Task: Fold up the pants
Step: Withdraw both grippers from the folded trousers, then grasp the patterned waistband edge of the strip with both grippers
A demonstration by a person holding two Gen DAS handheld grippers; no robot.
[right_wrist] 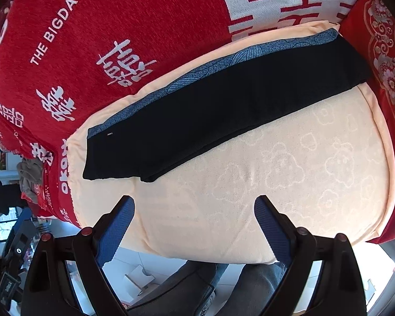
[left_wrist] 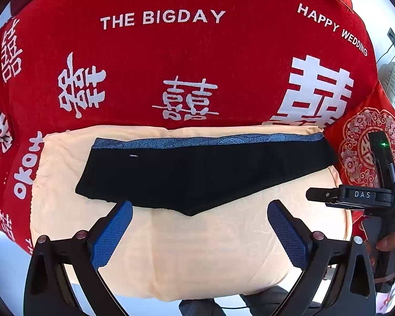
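Observation:
Black pants (left_wrist: 197,171) with a blue patterned waistband (left_wrist: 205,141) lie flat on a cream towel (left_wrist: 197,250), folded into a wide wedge with its point toward me. My left gripper (left_wrist: 198,205) is open, its blue pads just short of the pants' near edge, nothing between them. In the right wrist view the same pants (right_wrist: 210,110) run diagonally across the cream towel (right_wrist: 289,171). My right gripper (right_wrist: 194,205) is open over bare towel, a short way from the pants. The right gripper's body (left_wrist: 360,194) shows at the right of the left wrist view.
A red blanket (left_wrist: 171,52) with white lettering covers the bed behind the towel. A red patterned cushion (left_wrist: 368,147) sits at the right. The bed's near edge drops to a pale floor (right_wrist: 150,273), where a person's legs (right_wrist: 223,284) stand. A hand (left_wrist: 392,242) holds the right gripper.

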